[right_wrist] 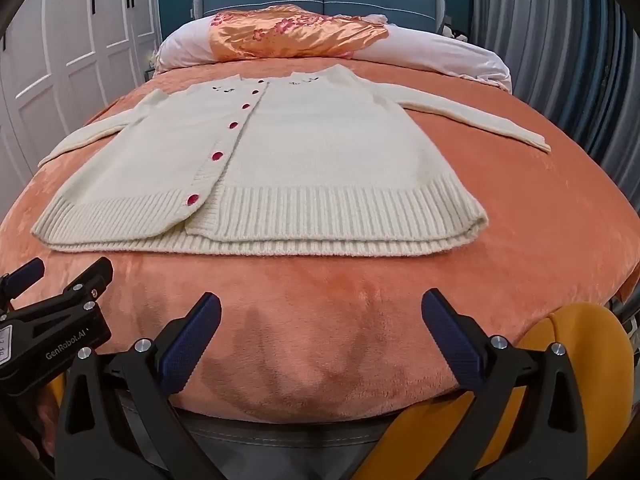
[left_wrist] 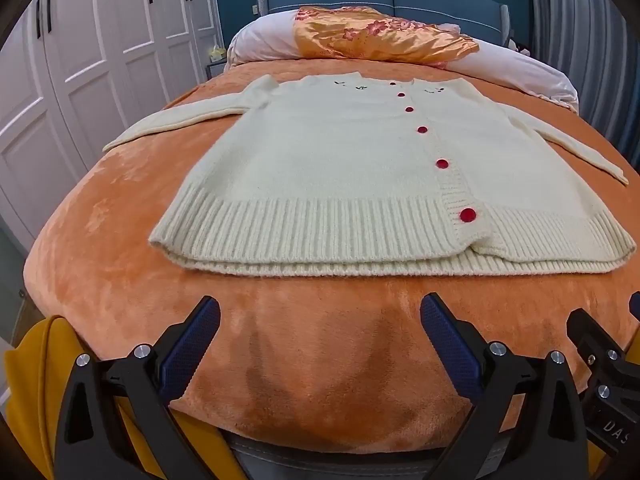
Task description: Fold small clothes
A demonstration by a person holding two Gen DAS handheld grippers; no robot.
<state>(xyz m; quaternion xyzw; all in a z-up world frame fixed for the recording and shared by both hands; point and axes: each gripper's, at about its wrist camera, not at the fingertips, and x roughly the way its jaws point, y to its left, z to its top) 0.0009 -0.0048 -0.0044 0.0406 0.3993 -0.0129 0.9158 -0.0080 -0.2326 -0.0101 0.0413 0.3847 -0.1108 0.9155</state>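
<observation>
A cream knit cardigan (left_wrist: 340, 160) with red buttons lies flat and buttoned on the orange blanket, hem toward me, both sleeves spread out to the sides. It also shows in the right wrist view (right_wrist: 320, 148). My left gripper (left_wrist: 320, 312) is open and empty, hovering over the blanket short of the hem. My right gripper (right_wrist: 320, 308) is open and empty too, at the same distance from the hem. The right gripper's body shows at the left view's right edge (left_wrist: 600, 360), and the left gripper's body shows at the right view's left edge (right_wrist: 52, 320).
The bed's orange blanket (left_wrist: 120, 264) fills the scene. A white pillow with an orange satin cover (left_wrist: 380, 36) lies at the blue headboard. White wardrobe doors (left_wrist: 80, 60) stand left, grey curtains (right_wrist: 560, 60) right. Yellow fabric (right_wrist: 580, 360) lies at the bed's near edge.
</observation>
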